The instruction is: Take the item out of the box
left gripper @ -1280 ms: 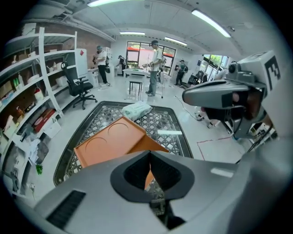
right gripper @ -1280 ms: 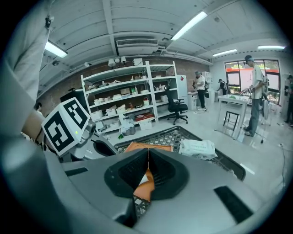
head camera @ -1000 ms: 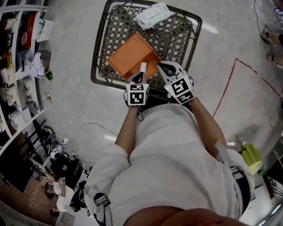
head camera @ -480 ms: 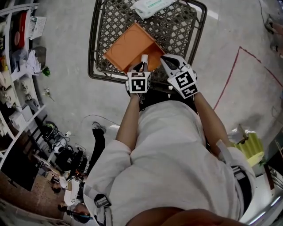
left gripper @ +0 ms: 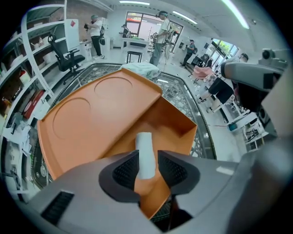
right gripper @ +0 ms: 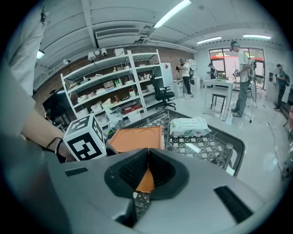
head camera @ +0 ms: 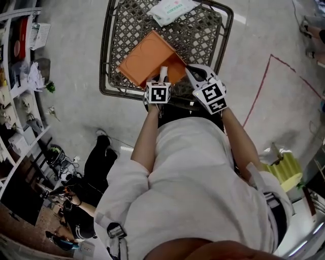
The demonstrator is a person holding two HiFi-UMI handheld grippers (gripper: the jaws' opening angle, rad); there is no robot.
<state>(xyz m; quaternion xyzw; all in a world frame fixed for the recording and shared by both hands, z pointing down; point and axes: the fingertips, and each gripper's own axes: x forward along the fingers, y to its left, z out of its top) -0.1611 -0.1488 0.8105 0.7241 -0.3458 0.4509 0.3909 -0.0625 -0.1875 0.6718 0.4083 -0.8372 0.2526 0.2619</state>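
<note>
Bench [head camera: 203, 35]: a dark metal lattice top, at 12 o'clock from the person in the head view.
Box [left gripper: 176, 123]: orange and open, lying on the bench. Its lid [left gripper: 91, 119] is folded out flat toward 10 o'clock and has two round impressions pressed into it.
Tube [left gripper: 144, 146]: short and white, leaning a little, inside the box at its 5 o'clock end — not yet out of the box.
Left tongs [left gripper: 147, 159]: pointing steeply down into the box. The jaws have just been opening and stand spread with the tube between them. A thin gap shows at the right pad. Whether the left pad touches the tube I cannot tell.
Right tongs [right gripper: 147, 153]: at 3 o'clock of the left ones, pressed together on an orange edge of the box at its near corner.
Wipes [head camera: 170, 9]: a white pack lying on the bench at 12 o'clock of the box, apart from it.
Shelves [right gripper: 105, 96]: stocked racks at 9 o'clock in the head view, off the bench.
People: several stand well beyond the bench — small in both gripper views.
</note>
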